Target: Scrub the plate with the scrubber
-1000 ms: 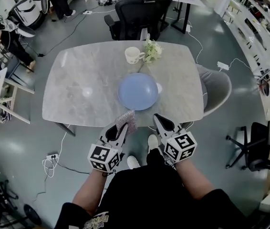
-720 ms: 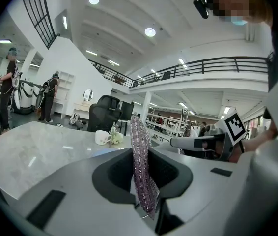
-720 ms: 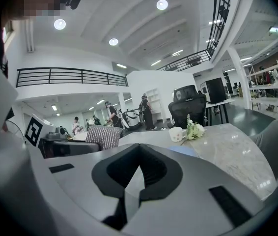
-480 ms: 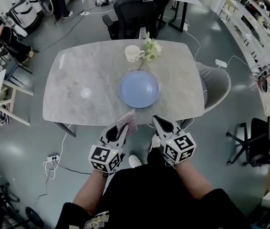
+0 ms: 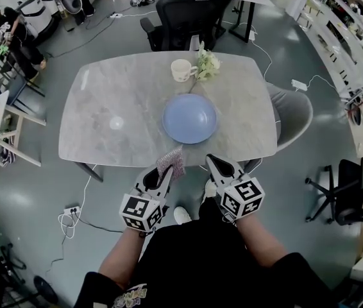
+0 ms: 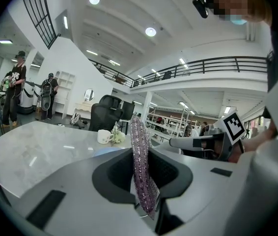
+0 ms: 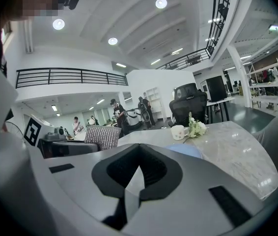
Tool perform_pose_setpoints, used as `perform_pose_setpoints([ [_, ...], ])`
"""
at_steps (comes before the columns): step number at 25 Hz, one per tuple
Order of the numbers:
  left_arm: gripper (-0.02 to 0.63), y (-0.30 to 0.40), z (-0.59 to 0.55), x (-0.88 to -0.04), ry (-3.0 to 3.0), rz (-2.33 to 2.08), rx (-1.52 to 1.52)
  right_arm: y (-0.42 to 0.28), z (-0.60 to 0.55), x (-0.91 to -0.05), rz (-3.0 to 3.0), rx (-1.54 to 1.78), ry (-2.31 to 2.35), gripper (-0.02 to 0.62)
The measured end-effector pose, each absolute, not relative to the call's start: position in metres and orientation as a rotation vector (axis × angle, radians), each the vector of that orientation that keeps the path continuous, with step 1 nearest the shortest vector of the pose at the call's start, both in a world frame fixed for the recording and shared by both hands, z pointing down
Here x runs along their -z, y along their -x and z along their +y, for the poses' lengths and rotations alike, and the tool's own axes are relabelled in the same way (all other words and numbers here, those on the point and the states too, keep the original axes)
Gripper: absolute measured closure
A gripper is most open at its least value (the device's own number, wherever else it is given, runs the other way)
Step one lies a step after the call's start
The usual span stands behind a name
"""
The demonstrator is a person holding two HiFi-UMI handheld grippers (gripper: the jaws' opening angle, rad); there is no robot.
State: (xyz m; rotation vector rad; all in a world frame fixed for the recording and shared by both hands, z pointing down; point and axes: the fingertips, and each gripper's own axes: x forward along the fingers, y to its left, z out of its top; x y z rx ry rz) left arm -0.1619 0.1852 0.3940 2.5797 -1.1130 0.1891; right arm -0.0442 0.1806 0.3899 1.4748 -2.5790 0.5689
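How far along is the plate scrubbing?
Done: the left gripper is shut on the scrubber. In hand: both grippers hang at the table's near edge, the right gripper shut and empty. Left: the plate lies untouched, so all the scrubbing.

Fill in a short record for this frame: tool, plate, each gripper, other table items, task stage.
left gripper: shut on the scrubber, short of the table's near edge
scrubber: purple sparkly pad, upright between the jaws
right gripper: shut, empty, beside the left one
plate: blue, on the table, apart from both grippers
table: grey marble top; mug and flowers beyond the plate
task stage: scrubbing not yet begun
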Motion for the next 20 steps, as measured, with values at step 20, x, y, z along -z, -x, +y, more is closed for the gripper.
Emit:
perform_pose_setpoints([
  [20,0.525,0.1583,0.1920,-0.3949,-2.571,-1.118,-0.195,0.0390,0.1898,-0.3906,-2.579,-0.579,-1.472,0.583],
])
